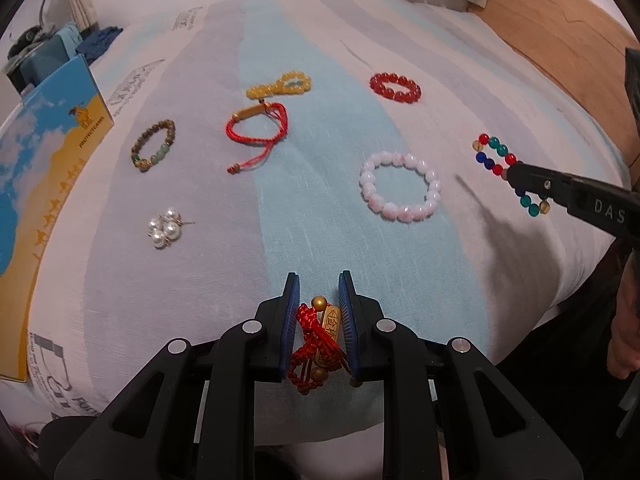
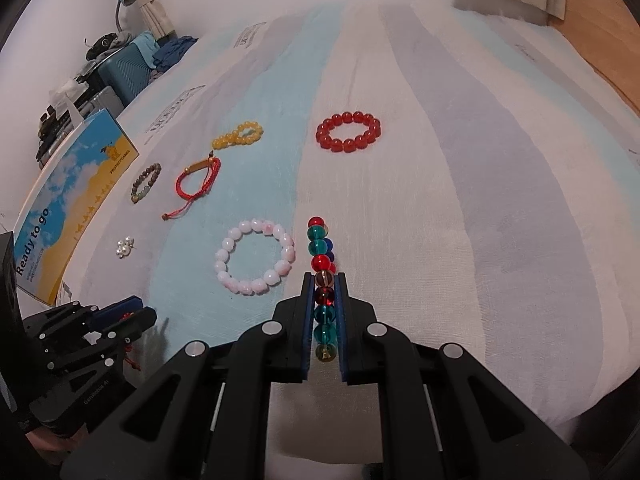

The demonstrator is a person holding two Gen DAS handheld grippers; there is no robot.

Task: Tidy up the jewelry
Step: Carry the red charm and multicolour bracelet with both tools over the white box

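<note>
Multicoloured glass beads make up the bracelet [image 2: 322, 276] clamped edge-on between the pads of the right gripper [image 2: 324, 280]; squeezed flat, its long axis runs along the fingers toward twelve o'clock in the right wrist view, with a red bead at the far tip and an amber one nearest the camera. In the left wrist view this same bracelet [image 1: 496, 156] sits at about three o'clock, lifted off the striped bedsheet [image 1: 320, 220].

The left gripper [image 1: 320, 312] is clenched on a red knotted cord bracelet [image 1: 316, 340] with a gold oblong charm; the charm's long axis lies along the fingers, pointing toward twelve o'clock, with one gold bead above it and one below.

Six pieces lie loose on the sheet, one of each:
- one pink-white bead bracelet [image 1: 400, 186], round, toward two o'clock
- one red bead bracelet [image 1: 395, 87], at one o'clock
- one yellow bead bracelet [image 1: 280, 85], pinched into a figure-eight, its length running from nine to three o'clock
- one red cord bracelet [image 1: 258, 132] with a gold tube, tail trailing toward seven o'clock
- one brown-and-green bead bracelet [image 1: 154, 145], at ten o'clock
- one cluster of pearls [image 1: 166, 227]; four pearls can be counted

One blue-and-yellow box [image 1: 44, 160] stands at nine o'clock.
</note>
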